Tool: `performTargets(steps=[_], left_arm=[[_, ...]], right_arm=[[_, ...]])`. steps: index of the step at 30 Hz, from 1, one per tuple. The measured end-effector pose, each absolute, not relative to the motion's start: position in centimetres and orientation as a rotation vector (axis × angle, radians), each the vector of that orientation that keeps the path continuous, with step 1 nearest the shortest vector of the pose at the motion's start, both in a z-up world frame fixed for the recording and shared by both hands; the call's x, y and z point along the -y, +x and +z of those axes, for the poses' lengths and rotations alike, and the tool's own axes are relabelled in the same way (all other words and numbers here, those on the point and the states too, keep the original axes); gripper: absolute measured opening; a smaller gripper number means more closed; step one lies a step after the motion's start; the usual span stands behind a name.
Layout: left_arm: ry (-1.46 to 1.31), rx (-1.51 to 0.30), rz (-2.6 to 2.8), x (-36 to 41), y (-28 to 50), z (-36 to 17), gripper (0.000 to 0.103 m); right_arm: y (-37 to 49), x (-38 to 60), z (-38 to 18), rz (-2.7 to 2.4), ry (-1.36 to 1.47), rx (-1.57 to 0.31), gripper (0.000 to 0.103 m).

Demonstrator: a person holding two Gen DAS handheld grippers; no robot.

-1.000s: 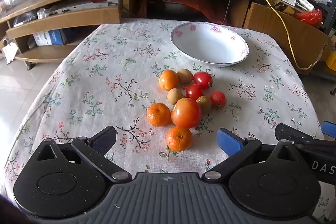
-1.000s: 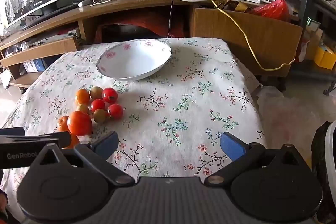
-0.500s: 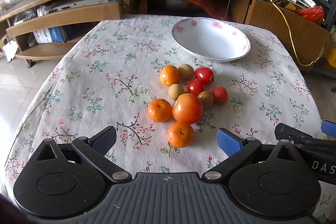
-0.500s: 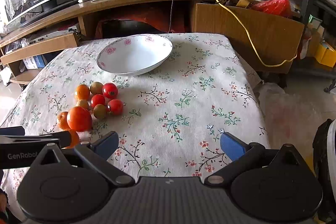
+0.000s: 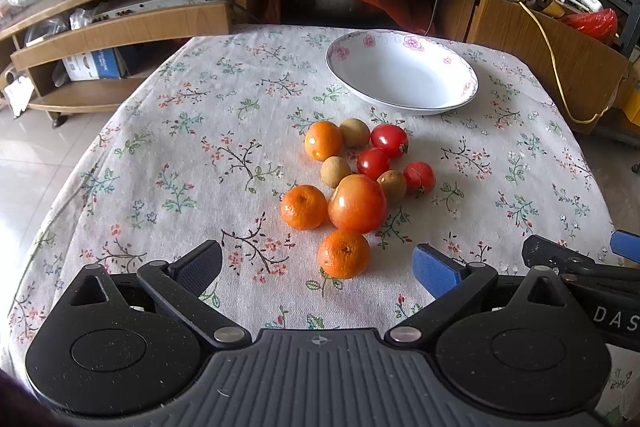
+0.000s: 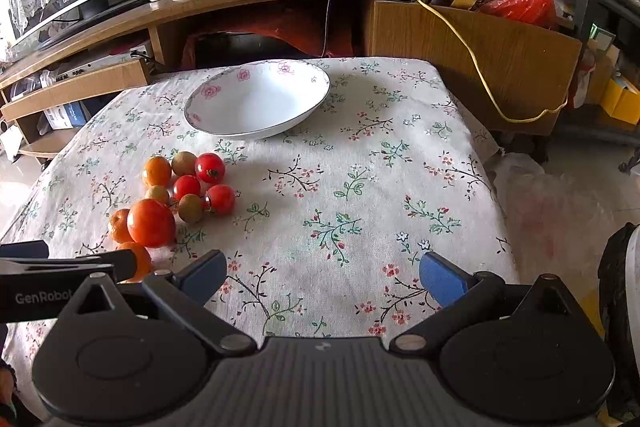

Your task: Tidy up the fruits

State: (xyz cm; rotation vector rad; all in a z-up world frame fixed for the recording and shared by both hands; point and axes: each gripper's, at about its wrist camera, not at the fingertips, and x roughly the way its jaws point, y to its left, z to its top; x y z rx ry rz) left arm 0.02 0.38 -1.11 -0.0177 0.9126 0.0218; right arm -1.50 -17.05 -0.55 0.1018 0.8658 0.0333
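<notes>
Both grippers nudged forward over floral tablecloth [image 5: 168, 131], left gripper [image 5: 316, 267] wide open, nearest orange [image 5: 344, 253] between fingers, right gripper [image 6: 322, 277] open, bowl [image 6: 256, 103] empty

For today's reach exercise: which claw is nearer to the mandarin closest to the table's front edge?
Left. The left claw is open right in front of the nearest mandarin, which sits between its fingers. The right claw is open over bare tablecloth, with the mandarin off to its left.

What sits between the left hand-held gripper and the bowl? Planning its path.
The fruit cluster, in the left wrist view, with bare cloth just before the bowl.
</notes>
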Motion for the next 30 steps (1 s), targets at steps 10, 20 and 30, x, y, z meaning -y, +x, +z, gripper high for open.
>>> performTargets(steps=[10,20,30], left_arm=[[-0.015,-0.922,0.024,-0.36,0.13,-1.22,0.102],[-0.013,-0.928,0.025,-0.31,0.17,-1.24,0.102],[-0.011,-0.934,0.024,-0.30,0.24,-1.30,0.101]], right_arm=[[-1.54,17.07,-0.66,0.037,0.099,-0.873,0.102],[-1.44,17.06,-0.78,0.039,0.101,-0.878,0.102],[-1.39,17.03,-0.92,0.042,0.102,-0.890,0.102]])
